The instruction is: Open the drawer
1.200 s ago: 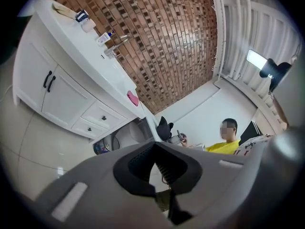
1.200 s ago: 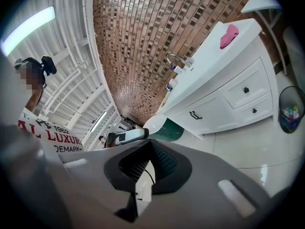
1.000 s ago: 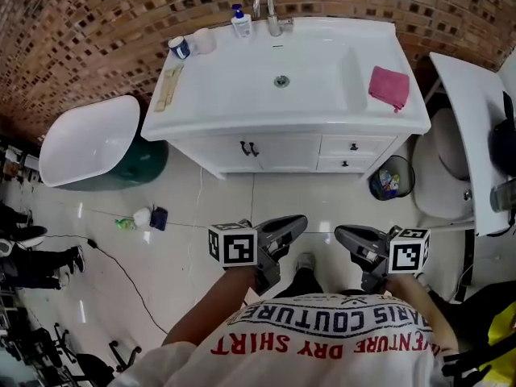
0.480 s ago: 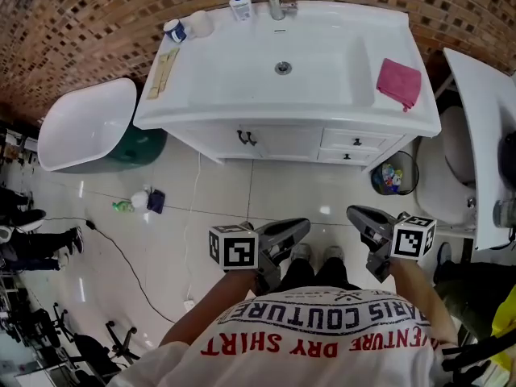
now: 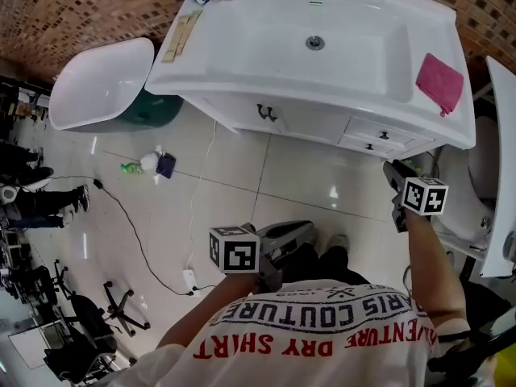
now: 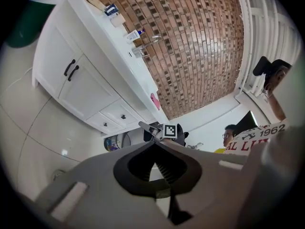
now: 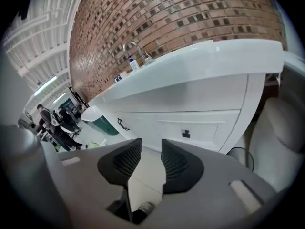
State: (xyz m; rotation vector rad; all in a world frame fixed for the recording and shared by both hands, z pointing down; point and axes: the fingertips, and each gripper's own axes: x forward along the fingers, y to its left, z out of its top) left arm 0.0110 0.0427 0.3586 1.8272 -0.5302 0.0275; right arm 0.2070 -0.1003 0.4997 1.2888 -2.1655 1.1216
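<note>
The white vanity [image 5: 242, 103] has two small drawers with black knobs at its right end, the upper drawer [image 5: 379, 134] above a lower one [image 5: 369, 147]. In the right gripper view a drawer front [image 7: 205, 124] with its knob [image 7: 186, 134] lies just beyond my jaws. My right gripper [image 5: 393, 169] is low in front of those drawers, short of them. Its jaws have just been opening; they now stand parted with nothing between them [image 7: 151, 149]. My left gripper [image 5: 306, 230] hangs near my body, shut and empty [image 6: 153, 147].
A pink cloth [image 5: 439, 81] lies on the basin's right rim. Double cupboard doors with black handles [image 5: 268, 114] sit left of the drawers. A white tub on a green base [image 5: 101, 87] stands at the left and a toilet [image 5: 476, 184] at the right. A cable [image 5: 137, 240] runs across the floor.
My right gripper has swung forward, right and down toward the drawers, and its jaws have parted. The vanity now sits closer and more to the right. The left gripper has sunk a little.
</note>
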